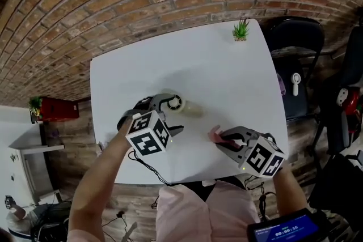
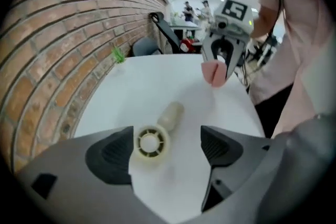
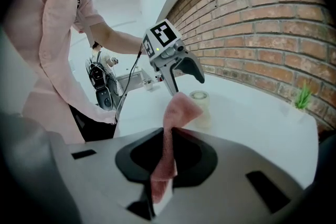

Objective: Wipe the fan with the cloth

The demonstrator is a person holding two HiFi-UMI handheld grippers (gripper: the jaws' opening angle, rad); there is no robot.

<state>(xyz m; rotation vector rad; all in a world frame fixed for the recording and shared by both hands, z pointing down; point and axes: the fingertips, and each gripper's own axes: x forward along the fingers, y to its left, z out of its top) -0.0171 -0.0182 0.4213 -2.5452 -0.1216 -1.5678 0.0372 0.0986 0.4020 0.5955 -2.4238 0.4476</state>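
Observation:
A small cream hand-held fan (image 1: 174, 103) lies flat on the white table (image 1: 227, 65), its handle pointing right. My left gripper (image 1: 164, 117) hangs just above it, open. In the left gripper view the round fan head (image 2: 152, 142) sits near the left finger (image 2: 113, 156), with nothing pressed between the pads. My right gripper (image 1: 227, 141) is near the table's front right, shut on a pink cloth (image 1: 216, 135). In the right gripper view the cloth (image 3: 176, 113) stands up from between the jaws, with the fan (image 3: 200, 100) beyond it.
A little green plant (image 1: 241, 30) stands at the table's far right corner. A black chair (image 1: 295, 37) to the right carries another white hand fan (image 1: 295, 83). A red box (image 1: 54, 109) sits on the floor at left. A brick wall runs behind the table.

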